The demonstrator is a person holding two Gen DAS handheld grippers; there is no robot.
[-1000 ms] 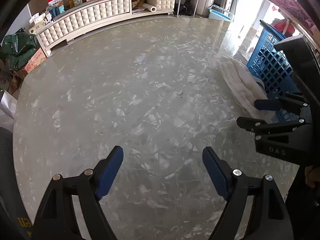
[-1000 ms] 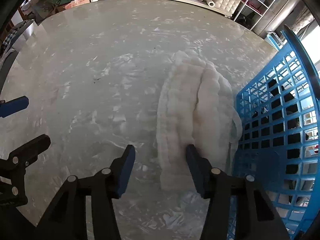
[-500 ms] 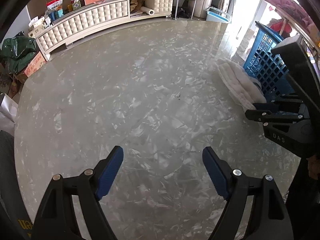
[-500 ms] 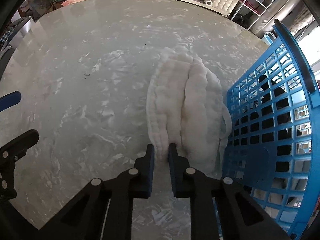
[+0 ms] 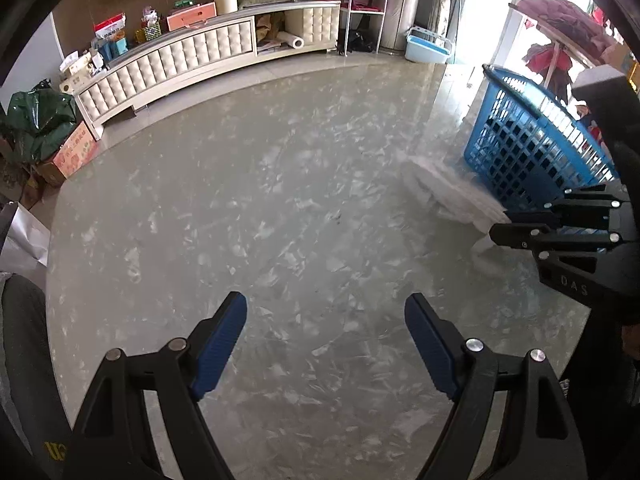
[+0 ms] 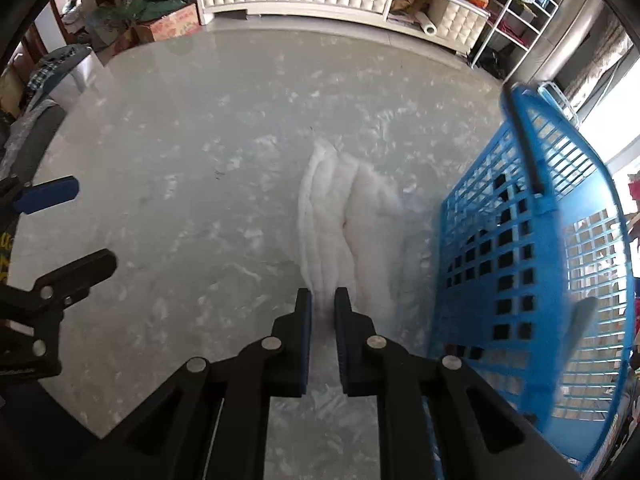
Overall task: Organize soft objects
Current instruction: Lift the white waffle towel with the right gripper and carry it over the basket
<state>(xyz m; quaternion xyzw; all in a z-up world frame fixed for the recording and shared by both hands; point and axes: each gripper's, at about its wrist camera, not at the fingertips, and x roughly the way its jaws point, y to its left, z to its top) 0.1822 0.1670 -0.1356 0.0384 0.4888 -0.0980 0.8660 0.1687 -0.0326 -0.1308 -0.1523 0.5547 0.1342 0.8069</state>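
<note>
The marbled grey counter [image 6: 168, 184] spreads wide under both my claws. A blue lattice laundry basket [image 6: 520, 272] stands at its right side. Just beside the basket lies a white fluffy towel [image 6: 340, 216], bunched in folds, its far end on the counter and its near edge pinched between the pads of my right claw [image 6: 323, 300], which is clenched tight on it. My left claw [image 5: 326, 316] hangs released, nothing between its blue pads.

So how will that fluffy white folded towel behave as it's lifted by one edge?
Probably floppy: the fluffy white folded towel already drapes from the right gripper, which is pinching its edge. Its stacked layers may unfold. It likely weighs little, so it could drag across the glossy table.
</note>
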